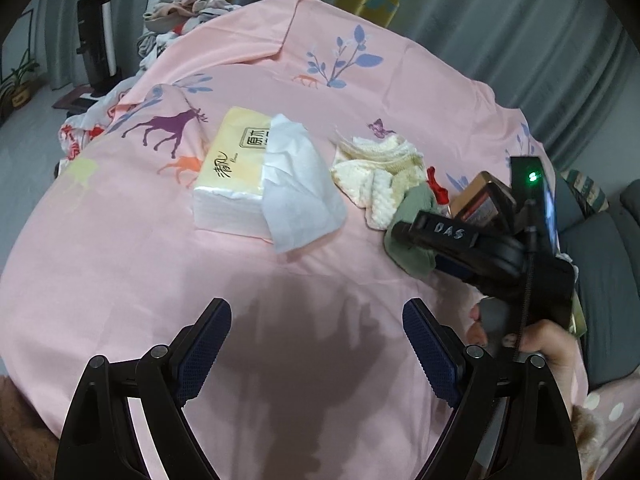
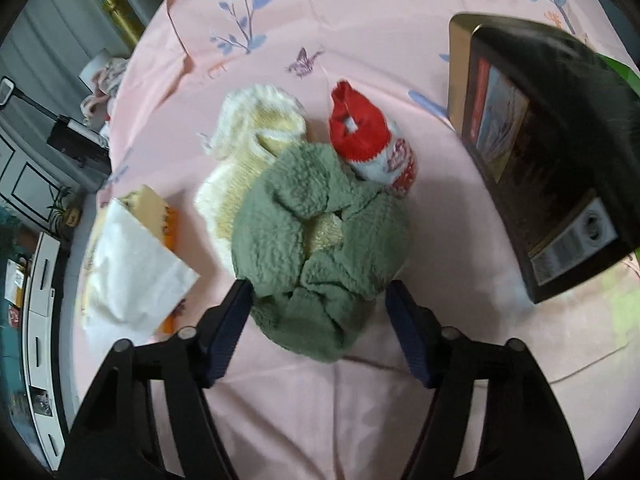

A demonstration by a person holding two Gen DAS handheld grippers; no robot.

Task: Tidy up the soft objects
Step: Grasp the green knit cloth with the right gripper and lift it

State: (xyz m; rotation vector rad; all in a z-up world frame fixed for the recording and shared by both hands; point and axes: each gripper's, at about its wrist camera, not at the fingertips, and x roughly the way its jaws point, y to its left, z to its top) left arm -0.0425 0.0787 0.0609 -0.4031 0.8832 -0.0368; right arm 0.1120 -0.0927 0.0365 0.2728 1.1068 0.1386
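Note:
A green fuzzy cloth (image 2: pixel 320 216) lies bunched on the pink bedsheet (image 2: pixel 360 400), partly over a cream and yellow knit cloth (image 2: pixel 248 152). A red and white sock (image 2: pixel 360 128) touches its far edge. My right gripper (image 2: pixel 316 292) points down at the green cloth, its fingertips (image 2: pixel 236 300) on either side of the near end; the cloth rests on the sheet, not lifted. In the left wrist view the same green cloth (image 1: pixel 416 208) lies under the right gripper's body. My left gripper (image 1: pixel 316 320) stands open over bare sheet, nothing between its fingers.
A yellow tissue pack (image 1: pixel 236 164) with a tissue pulled out lies left of the cloths. A dark flat box (image 2: pixel 540 140) leans at the right. Clothes (image 1: pixel 188 8) are piled at the bed's far end. A grey sofa (image 1: pixel 600 260) borders the right side.

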